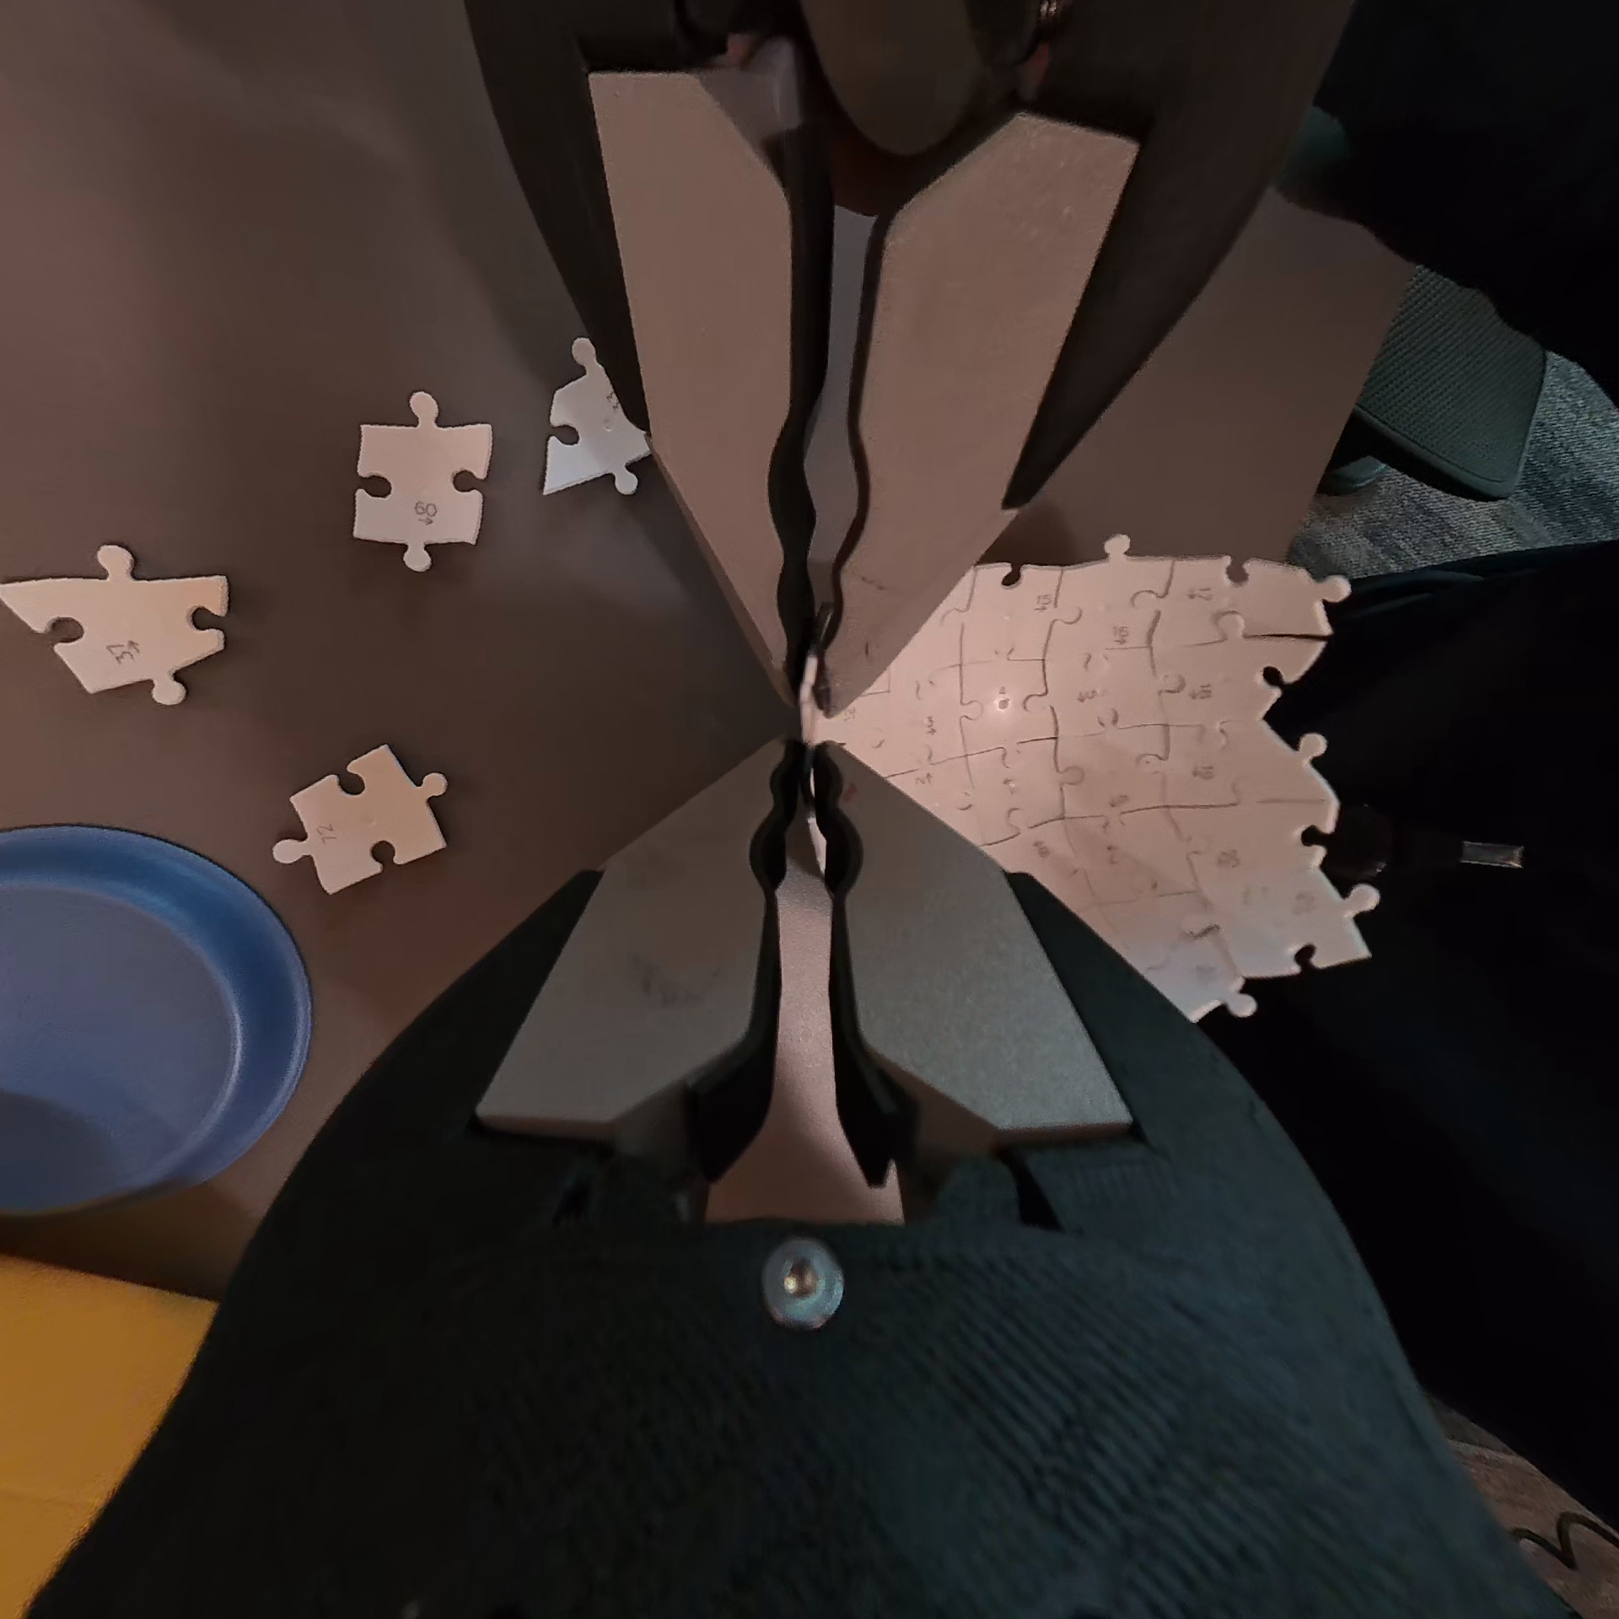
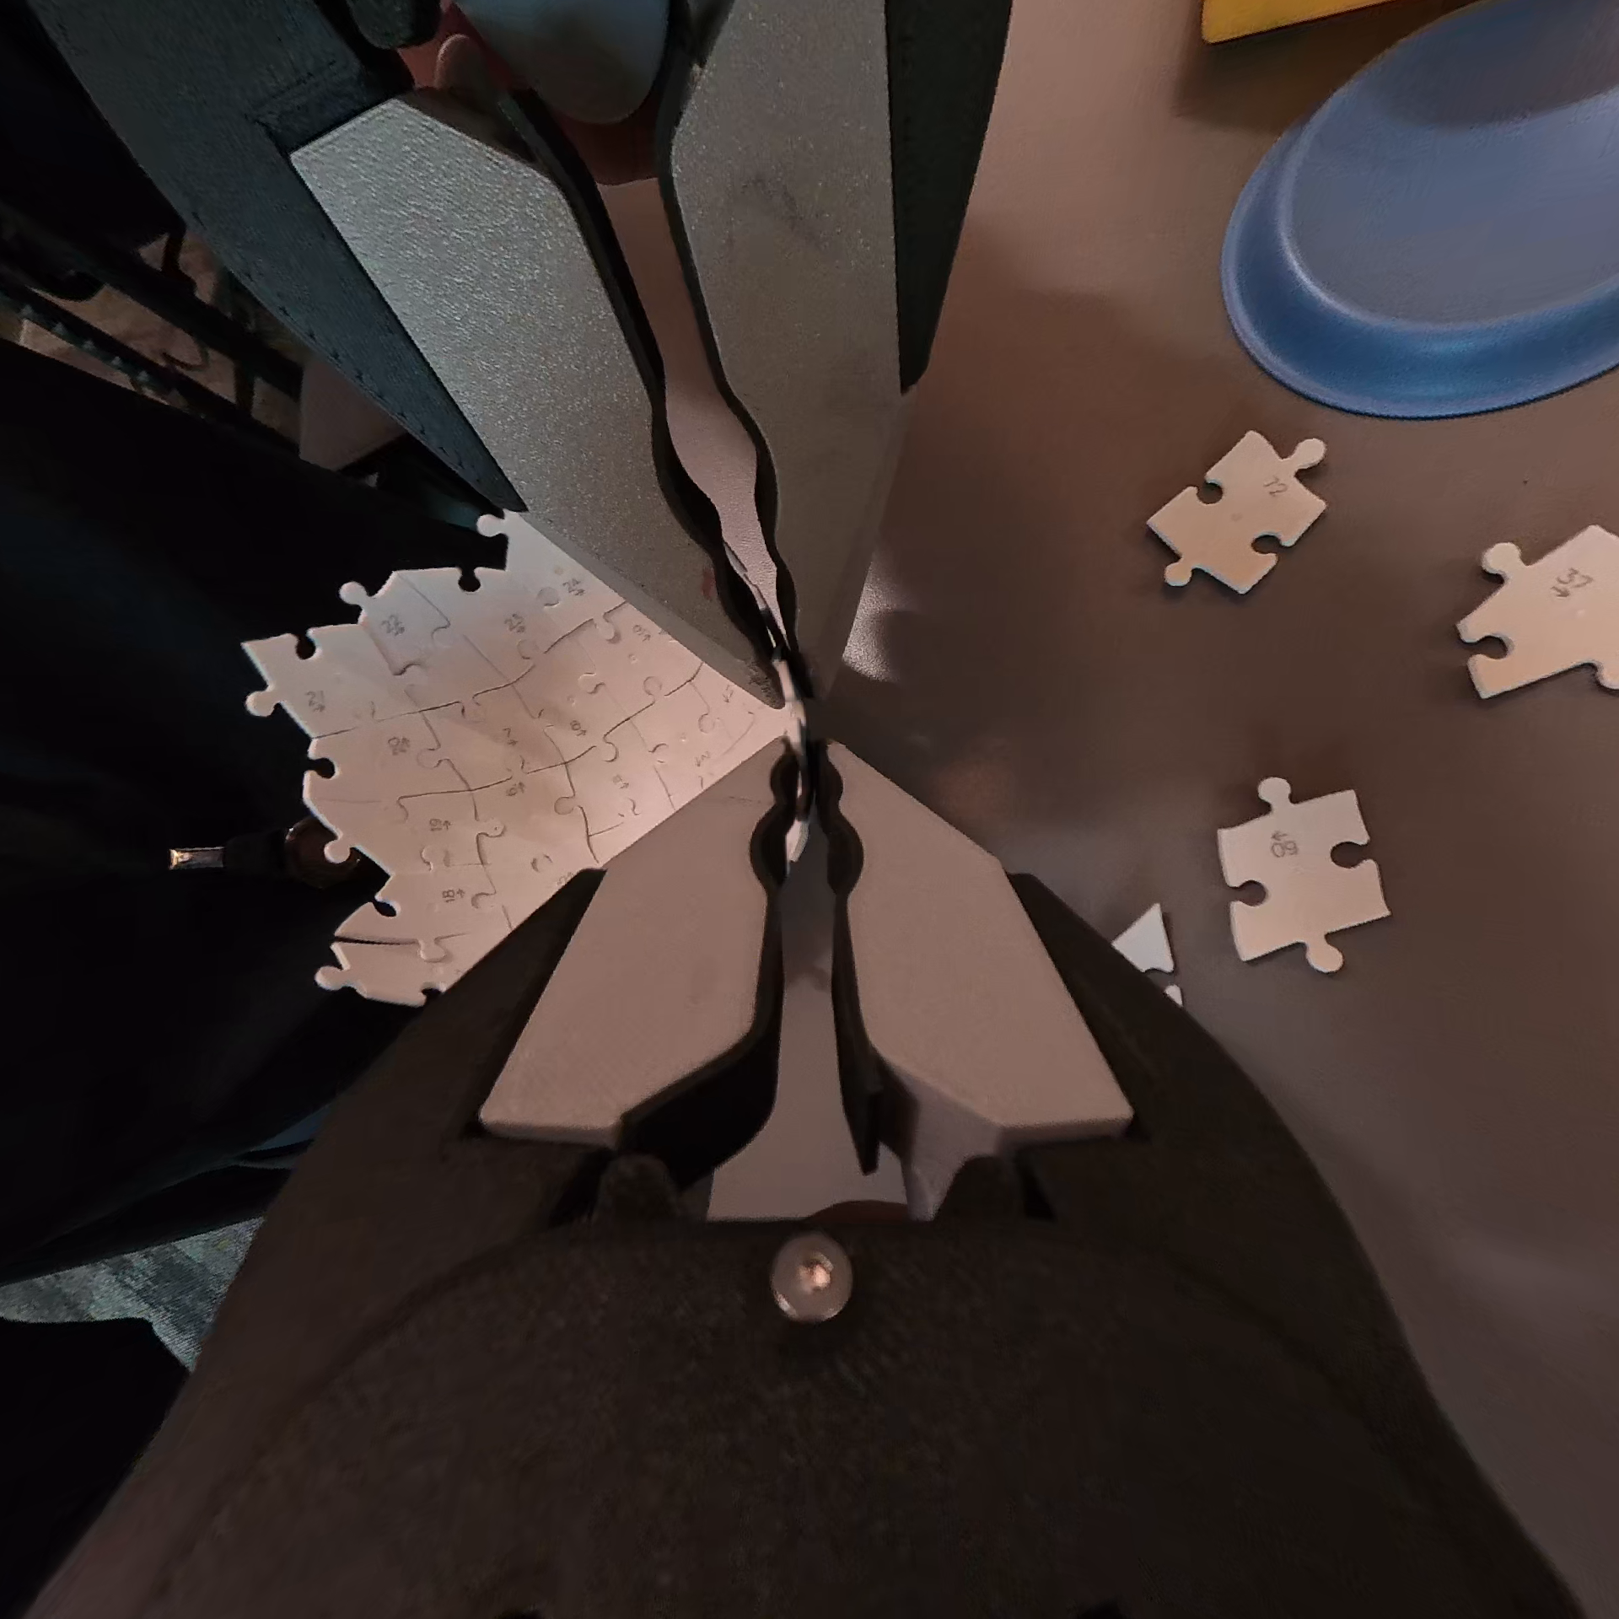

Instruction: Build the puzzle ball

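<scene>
Both grippers, left gripper (image 1: 802, 771) and right gripper (image 2: 802, 771), pinch the joined puzzle sheet's (image 1: 1139, 771) edge tip-to-tip; four loose pieces (image 1: 420, 482) lie beside a blue bowl (image 1: 263, 1007).

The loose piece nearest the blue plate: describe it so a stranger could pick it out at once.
Find the blue plate at the table's edge. Four loose white pieces lie beside it; this piece is the closest, just past the rim. Unlike the wedge-shaped piece beyond it, it is roughly square and lies tilted, well apart from the others.

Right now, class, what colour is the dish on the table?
Blue. The dish shows best in the right wrist view.
</scene>
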`<state>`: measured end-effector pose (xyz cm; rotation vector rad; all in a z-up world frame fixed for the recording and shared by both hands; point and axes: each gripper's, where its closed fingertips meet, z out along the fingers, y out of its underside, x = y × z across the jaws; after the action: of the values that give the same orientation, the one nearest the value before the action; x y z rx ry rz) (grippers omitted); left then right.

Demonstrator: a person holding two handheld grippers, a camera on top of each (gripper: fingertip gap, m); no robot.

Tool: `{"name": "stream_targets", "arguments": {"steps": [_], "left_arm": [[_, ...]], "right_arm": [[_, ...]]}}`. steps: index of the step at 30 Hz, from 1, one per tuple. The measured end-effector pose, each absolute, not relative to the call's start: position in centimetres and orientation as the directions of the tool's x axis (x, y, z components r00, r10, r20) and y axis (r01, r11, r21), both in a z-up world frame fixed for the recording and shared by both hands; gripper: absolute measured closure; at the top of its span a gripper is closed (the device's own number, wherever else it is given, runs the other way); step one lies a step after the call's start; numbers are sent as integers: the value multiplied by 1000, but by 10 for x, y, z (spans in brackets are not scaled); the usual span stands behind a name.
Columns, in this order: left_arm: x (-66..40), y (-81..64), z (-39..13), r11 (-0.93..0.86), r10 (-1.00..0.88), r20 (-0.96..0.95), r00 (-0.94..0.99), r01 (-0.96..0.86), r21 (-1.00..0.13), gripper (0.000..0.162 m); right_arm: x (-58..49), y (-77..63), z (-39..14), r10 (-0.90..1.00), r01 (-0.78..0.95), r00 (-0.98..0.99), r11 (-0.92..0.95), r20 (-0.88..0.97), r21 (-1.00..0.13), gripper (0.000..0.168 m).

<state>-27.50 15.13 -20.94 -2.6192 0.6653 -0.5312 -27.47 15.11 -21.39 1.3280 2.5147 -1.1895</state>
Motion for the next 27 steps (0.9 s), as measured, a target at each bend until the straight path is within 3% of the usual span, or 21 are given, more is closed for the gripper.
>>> {"name": "stream_targets", "arguments": {"steps": [21,27], "left_arm": [[-276,152,-212,-825,-494,273,826,-346,-447,161],[-276,150,-212,-823,-500,261,826,-360,-440,161]], "right_arm": [[-278,150,-214,651,663,-676,335,-344,-669,168],[-276,149,-212,642,704,-643,280,-418,-653,165]]}}
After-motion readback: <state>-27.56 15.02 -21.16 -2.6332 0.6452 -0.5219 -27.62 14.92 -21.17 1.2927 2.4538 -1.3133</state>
